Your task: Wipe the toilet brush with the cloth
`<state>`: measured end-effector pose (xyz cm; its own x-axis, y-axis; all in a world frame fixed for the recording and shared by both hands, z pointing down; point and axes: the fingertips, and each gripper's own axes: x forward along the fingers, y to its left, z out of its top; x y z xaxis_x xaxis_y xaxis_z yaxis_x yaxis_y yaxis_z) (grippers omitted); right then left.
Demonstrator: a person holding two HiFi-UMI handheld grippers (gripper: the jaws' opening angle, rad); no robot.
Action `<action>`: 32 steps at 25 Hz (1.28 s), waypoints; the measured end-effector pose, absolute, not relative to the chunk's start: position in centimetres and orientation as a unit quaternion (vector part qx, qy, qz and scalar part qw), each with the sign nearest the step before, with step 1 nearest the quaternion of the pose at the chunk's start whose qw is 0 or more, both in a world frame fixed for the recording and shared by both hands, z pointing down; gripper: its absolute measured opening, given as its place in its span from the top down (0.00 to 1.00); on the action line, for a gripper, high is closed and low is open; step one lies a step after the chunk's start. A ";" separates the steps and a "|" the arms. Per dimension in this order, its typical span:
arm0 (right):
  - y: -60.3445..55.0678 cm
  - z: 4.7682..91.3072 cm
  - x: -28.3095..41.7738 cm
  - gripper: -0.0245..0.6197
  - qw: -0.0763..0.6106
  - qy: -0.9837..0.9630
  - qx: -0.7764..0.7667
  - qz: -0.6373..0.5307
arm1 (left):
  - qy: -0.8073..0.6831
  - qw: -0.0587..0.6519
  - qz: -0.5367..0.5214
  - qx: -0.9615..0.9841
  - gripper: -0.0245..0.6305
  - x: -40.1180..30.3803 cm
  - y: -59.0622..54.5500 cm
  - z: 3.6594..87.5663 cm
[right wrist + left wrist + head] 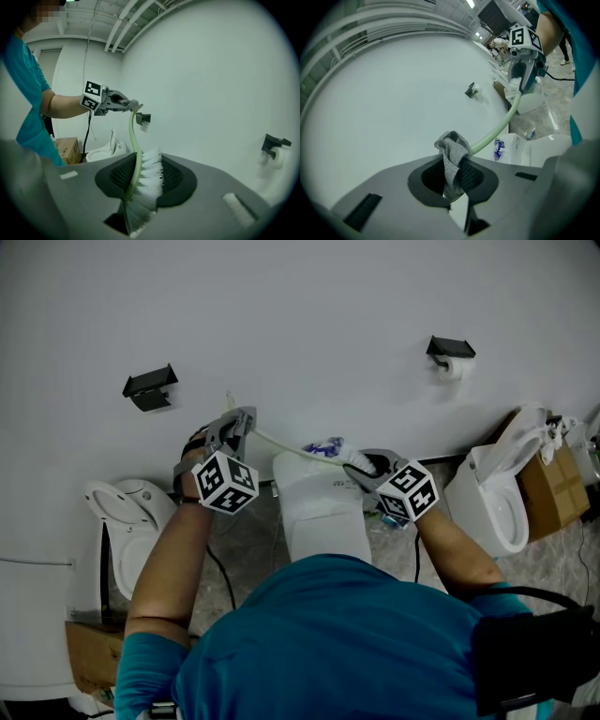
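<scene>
Held across both hands above the white toilet cistern [319,498]: pale green toilet brush with white bristles [149,178]. Right gripper [140,185] clamped on the bristle head, at the right. Left gripper [457,176] closed on the grey mesh cloth [451,149], pinched against the handle [281,442] at its left end. Best done by gripping the head firmly, pinching lightly through the cloth, and sliding it rightward along the handle without flexing it.

Dim, flat light in the head view; the 2 gripper views brighter, fisheye-warped, with dark vignetted corners
</scene>
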<state>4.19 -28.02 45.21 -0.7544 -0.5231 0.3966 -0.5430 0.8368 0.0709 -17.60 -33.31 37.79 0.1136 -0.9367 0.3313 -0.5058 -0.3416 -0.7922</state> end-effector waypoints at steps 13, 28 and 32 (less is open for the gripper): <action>-26.7 44.8 5.0 0.78 0.176 -0.947 0.265 0.034 | 0.558 0.241 -0.426 -0.671 0.90 -23.1 -34.6 35.9; -26.3 42.1 2.5 0.77 0.070 -0.958 0.226 0.162 | 0.456 0.113 -0.339 -0.815 0.90 -11.0 -29.6 42.4; -26.0 41.9 0.7 0.76 0.061 -0.957 0.208 0.192 | 0.402 0.089 -0.323 -0.852 0.90 -6.1 -27.4 43.6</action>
<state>0.74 -25.96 41.88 -0.9059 -0.3750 0.1969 -0.4219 0.8399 -0.3416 -6.07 -27.37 43.64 0.4681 -0.7427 0.4788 -0.6275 -0.6609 -0.4117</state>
